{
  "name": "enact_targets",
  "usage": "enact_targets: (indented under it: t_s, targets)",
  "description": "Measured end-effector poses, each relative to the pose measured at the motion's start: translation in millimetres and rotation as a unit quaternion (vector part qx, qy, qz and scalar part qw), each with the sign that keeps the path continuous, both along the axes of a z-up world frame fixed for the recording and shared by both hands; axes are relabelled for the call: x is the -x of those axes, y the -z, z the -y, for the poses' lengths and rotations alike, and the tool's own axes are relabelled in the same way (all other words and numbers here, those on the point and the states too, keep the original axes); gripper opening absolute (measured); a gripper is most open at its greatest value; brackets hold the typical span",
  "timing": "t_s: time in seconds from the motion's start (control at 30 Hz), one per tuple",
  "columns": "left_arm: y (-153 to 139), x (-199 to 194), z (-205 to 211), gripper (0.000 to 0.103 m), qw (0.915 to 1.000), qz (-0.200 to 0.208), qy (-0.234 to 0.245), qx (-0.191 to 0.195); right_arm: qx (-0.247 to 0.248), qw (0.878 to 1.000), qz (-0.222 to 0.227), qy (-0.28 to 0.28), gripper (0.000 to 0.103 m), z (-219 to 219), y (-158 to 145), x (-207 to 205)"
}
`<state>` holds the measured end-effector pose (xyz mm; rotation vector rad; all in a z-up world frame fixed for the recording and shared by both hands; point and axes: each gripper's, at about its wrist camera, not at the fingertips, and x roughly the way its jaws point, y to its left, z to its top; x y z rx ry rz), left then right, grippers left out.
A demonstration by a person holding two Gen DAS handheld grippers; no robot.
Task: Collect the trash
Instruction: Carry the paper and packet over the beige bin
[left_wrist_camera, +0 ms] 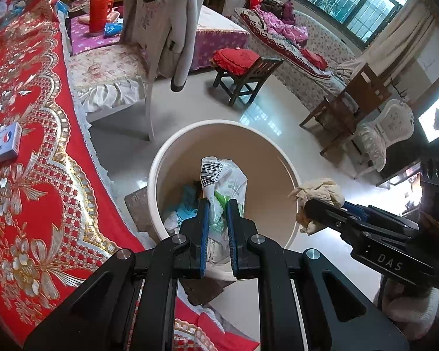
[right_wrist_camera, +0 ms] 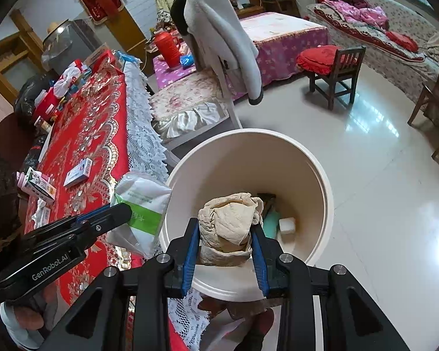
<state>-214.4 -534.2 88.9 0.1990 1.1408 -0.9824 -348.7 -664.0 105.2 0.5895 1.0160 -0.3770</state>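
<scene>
A cream round bin stands on the floor beside the red-clothed table; several scraps lie at its bottom. Over its mouth, my left gripper is shut on a white and green plastic wrapper with a barcode. The same wrapper shows at the bin's left rim in the right wrist view, with the left gripper on it. My right gripper is shut on a crumpled beige paper wad held above the bin. That wad hangs at the bin's right rim in the left wrist view.
The table has a red and gold cloth with a small blue and white box and other cartons. A chair draped with a grey coat stands behind the bin. A small wooden chair stands on the tiled floor.
</scene>
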Motion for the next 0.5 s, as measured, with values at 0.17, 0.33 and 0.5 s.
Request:
enact_targets:
  t_s: [0.17,0.33,0.5]
  targets:
    - [6.3,1.2,1.3,0.009,1.0,-0.007,-0.004,-0.004,-0.002,1.0,-0.003,0.001,0.032,0.4,4.1,3.3]
    - [10.9,-1.4,2.9,0.009,0.9999,-0.009,-0.004,-0.007,-0.005,1.0,-0.008,0.003,0.032,1.6,8.0,4.0]
    - [14.2,-0.8,4.6,0.009,0.9999,-0.011,-0.006,-0.009,-0.008,1.0,-0.01,0.005,0.032,2.5,11.0,6.4]
